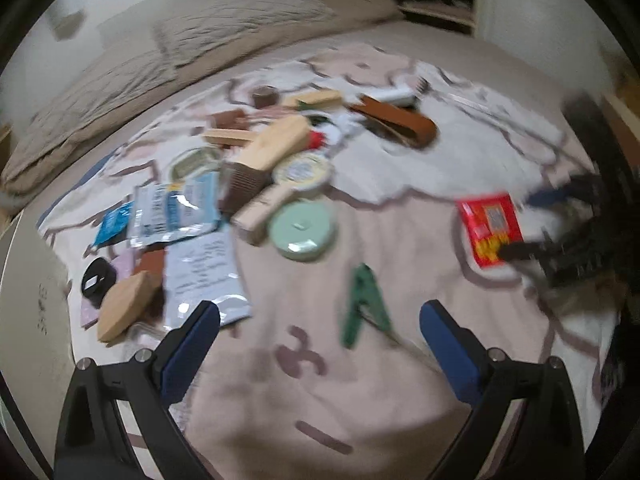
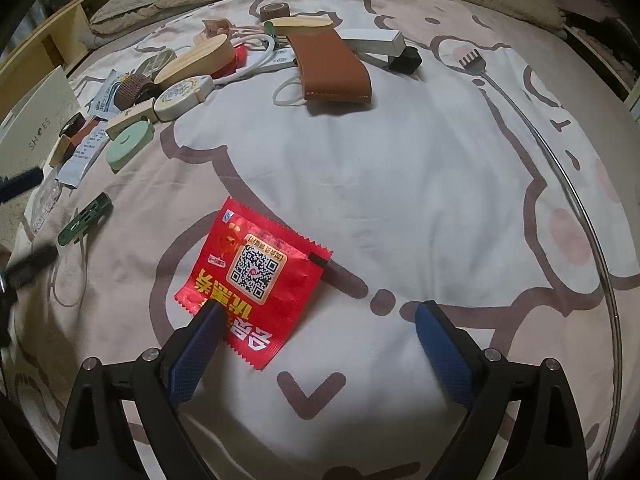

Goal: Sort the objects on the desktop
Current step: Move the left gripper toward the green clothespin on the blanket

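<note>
Red sachet just set down on the bed, my claws both spread wide.

Going left to right from the red sachet: my left claw hangs spread and empty over the green clothes peg, which lies left of the sachet on the bed cover; the main heap of oddments sits beyond and to the left of it, the brown leather strap straight beyond. My right claw is spread too, nothing pinched, its left finger over the sachet's near corner. I judge this the release step of one sort; next I must pick another item, likeliest the peg, closing across its narrow width. The sachet lies flat, cornerwise, its long axis running from near-right to far-left, print upside down to me.
</note>
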